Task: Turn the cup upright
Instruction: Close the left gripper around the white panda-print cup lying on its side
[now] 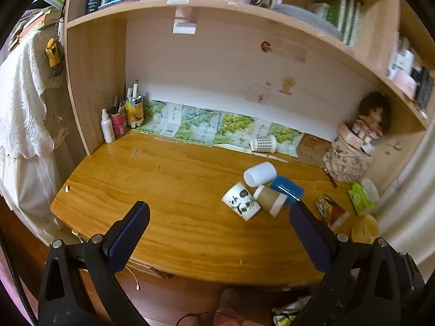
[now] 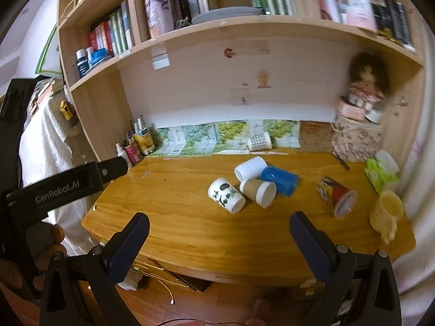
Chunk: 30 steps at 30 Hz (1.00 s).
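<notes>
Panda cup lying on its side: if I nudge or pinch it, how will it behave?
The panda cup looks like thin paper, so it is probably light and may crush under a hard pinch. Lying on its side on the desk, it would likely roll in a curve. It seems to touch the brown cup, which may shift too.

Right gripper (image 2: pixel 218 229) held back over the near edge of the worktop (image 2: pixel 176 217), fingers (image 2: pixel 130 241) spread wide, nothing between them. Cups all lying on their sides mid-worktop: panda cup (image 2: pixel 226 195), brown cup (image 2: pixel 258 189) just right of it, white cup (image 2: pixel 250 169) behind, blue cup (image 2: pixel 280 180) touching both white and brown. Red patterned cup (image 2: pixel 335 195) lies apart to the right. Checked cup (image 2: pixel 259 141) on its side at the back by the leaf-print sheets (image 2: pixel 206 137). Yellow mug (image 2: pixel 387 213) upright near the right edge. Left gripper (image 2: pixel 70 183) body shows at the left, marked GenRobot.AI, its fingers out of view.
</notes>
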Motion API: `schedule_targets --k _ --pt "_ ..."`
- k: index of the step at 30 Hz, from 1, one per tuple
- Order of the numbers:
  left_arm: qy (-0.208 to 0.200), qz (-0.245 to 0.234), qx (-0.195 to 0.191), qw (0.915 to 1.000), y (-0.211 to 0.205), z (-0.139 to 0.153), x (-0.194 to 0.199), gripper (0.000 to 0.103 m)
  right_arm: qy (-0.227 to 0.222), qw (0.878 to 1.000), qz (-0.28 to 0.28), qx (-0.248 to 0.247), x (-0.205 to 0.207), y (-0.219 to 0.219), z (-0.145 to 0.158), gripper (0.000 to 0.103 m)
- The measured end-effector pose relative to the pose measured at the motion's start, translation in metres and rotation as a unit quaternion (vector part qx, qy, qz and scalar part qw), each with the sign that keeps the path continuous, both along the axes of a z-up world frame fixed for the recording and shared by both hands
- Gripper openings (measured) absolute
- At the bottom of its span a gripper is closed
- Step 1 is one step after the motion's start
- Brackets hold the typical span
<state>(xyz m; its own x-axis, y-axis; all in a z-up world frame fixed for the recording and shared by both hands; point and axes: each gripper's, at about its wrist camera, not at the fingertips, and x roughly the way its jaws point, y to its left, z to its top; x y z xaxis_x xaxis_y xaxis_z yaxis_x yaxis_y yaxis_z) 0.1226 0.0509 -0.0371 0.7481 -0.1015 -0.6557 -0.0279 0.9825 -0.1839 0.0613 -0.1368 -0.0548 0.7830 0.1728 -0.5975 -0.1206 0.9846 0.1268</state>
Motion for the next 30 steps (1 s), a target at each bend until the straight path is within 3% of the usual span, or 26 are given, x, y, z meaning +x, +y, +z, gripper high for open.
schedule_targets --k 8,16,24,30 --pt "0.026 0.04 -0.001 0.9989 -0.018 -0.005 0.054 0.102 0.01 0.998 0.065 -0.009 0.071 -0.014 -0.005 0.103" --pt "0.089 0.083 -0.015 0.9924 -0.033 -0.026 0.101 0.102 0.048 0.989 0.139 -0.005 0.135 -0.027 -0.018 0.103" --pt "0.17 0.122 -0.038 0.9772 -0.044 -0.061 0.139 0.102 0.116 0.975 0.188 -0.011 0.189 -0.038 -0.044 0.103" --pt "0.234 0.139 -0.055 0.9606 -0.051 -0.088 0.166 0.102 0.175 0.963 0.203 -0.005 0.224 -0.049 -0.071 0.103"
